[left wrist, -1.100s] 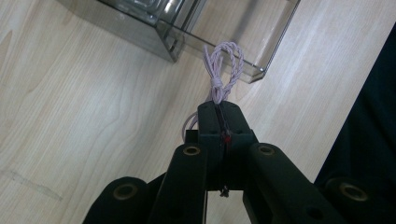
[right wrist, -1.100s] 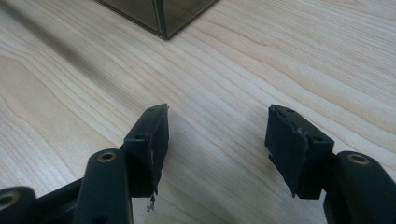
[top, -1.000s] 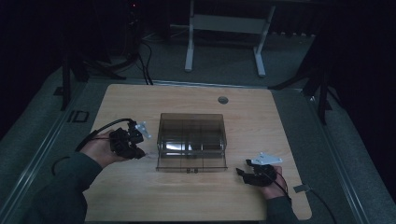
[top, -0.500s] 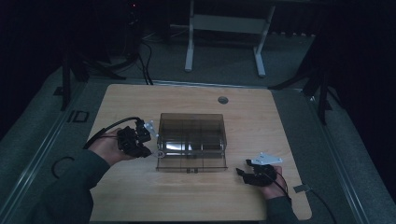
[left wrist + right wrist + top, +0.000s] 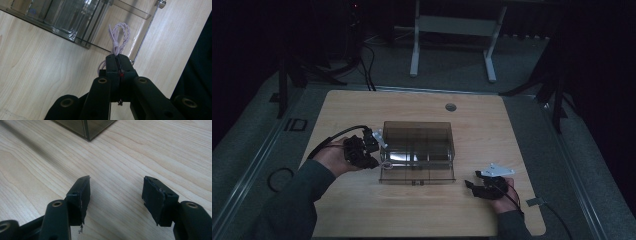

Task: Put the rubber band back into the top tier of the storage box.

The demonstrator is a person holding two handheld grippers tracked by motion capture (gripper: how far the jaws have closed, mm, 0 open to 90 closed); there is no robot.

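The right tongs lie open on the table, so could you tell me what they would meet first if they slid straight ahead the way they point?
Most likely the near corner of the smoky transparent plastic box; bare light wooden table lies between it and the right tongs, though depth is hard to judge.

The left gripper (image 5: 119, 58) pinches a pale twisted cord loop (image 5: 120, 37) beside the clear box (image 5: 70, 17).

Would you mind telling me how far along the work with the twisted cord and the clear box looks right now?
Done: the left hand-held gripper is shut on the knotted loop of pale twisted cord, lifted off the table. In hand: it holds the cord beside the left wall of the clear box, not over its opening. Left: probably moving the cord into the box and letting go. The right hand-held gripper rests open and empty near the box's front right corner.
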